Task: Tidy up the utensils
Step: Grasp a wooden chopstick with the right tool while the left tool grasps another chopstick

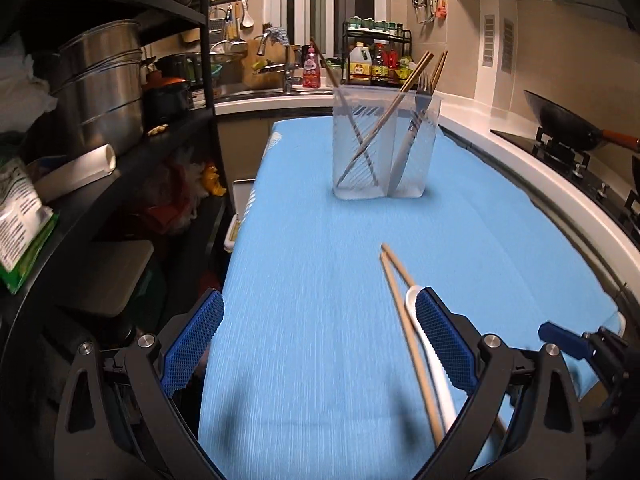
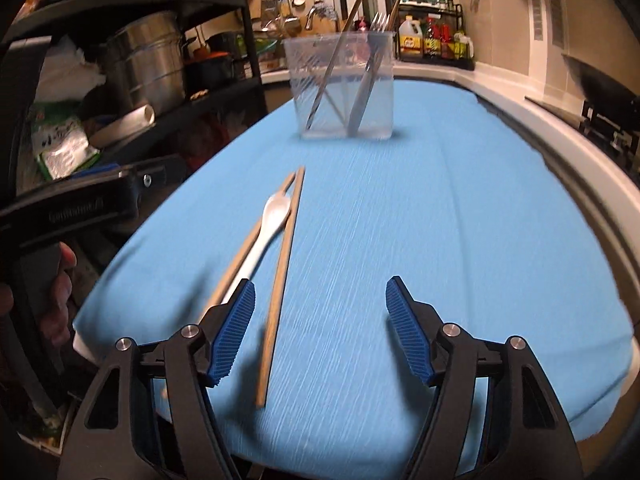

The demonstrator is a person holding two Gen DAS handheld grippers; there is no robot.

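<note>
Both grippers' blue fingers (image 2: 236, 332) gape wide, empty, over pale wooden chopsticks (image 2: 280, 288) flanking a white spoon (image 2: 266, 228)

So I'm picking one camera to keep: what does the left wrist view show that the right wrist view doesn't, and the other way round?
Left wrist only: the wok's orange handle and the sink tap. Right wrist only: a hand gripping the left claw's handle, and the whole spoon lying between the loose chopsticks. Both: the blue cloth, the clear holder with chopsticks and a fork, the steel pots, and their own open claw.
</note>
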